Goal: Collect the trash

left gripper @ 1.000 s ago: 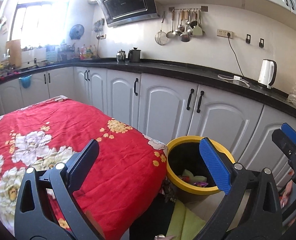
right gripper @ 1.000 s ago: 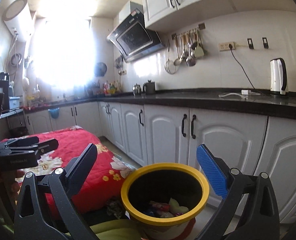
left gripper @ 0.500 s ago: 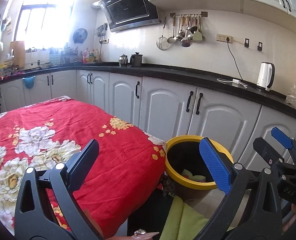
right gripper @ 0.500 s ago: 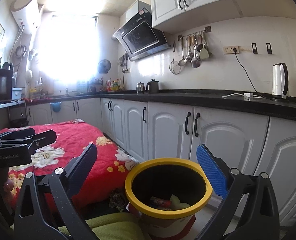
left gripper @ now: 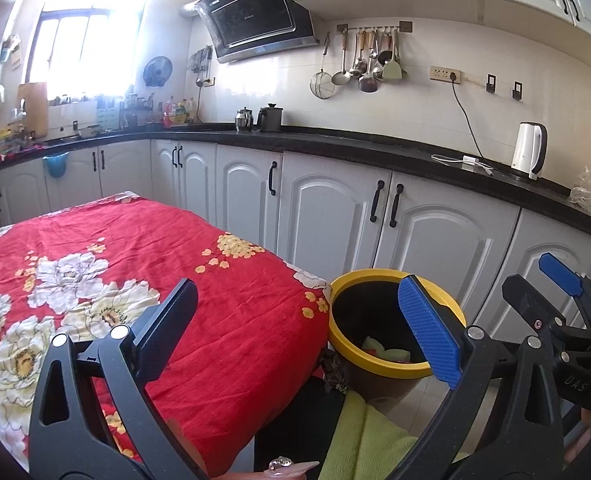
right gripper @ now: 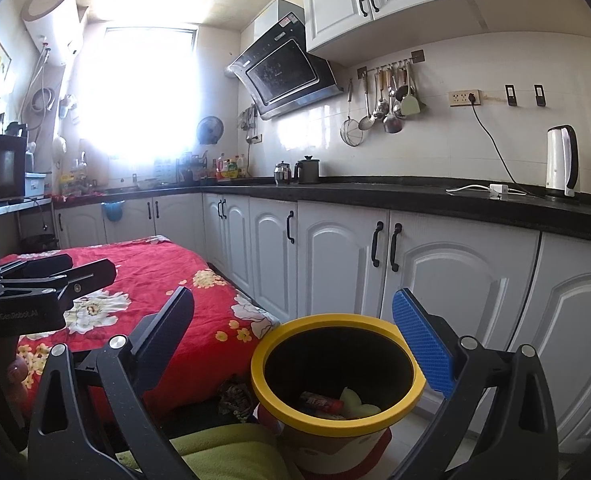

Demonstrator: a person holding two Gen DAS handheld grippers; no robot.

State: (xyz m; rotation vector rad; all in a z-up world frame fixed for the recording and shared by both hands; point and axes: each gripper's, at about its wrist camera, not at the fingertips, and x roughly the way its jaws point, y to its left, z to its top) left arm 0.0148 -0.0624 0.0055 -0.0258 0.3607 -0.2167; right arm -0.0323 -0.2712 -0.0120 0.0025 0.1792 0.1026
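A yellow-rimmed trash bin (right gripper: 333,366) stands on the floor by the table corner, seen also in the left wrist view as the bin (left gripper: 391,368). Wrappers and yellow-green scraps (right gripper: 341,404) lie in its bottom. My right gripper (right gripper: 293,334) hangs open just above and before the bin's mouth, nothing between its fingers. My left gripper (left gripper: 295,330) is open too, held over the table's near corner, empty. The right gripper (left gripper: 551,292) shows at the right edge of the left wrist view; the left gripper (right gripper: 55,276) shows at the left of the right wrist view.
A table under a red flowered cloth (left gripper: 115,280) fills the left. White cabinets (left gripper: 335,216) under a black counter (left gripper: 375,148) run behind the bin. A white kettle (left gripper: 529,156) stands on the counter. A person's yellow-green garment (left gripper: 363,440) is below the grippers.
Both cameras have tilted upward a little and drawn back; the bin sits lower in each view. Both grippers stayed open and empty.
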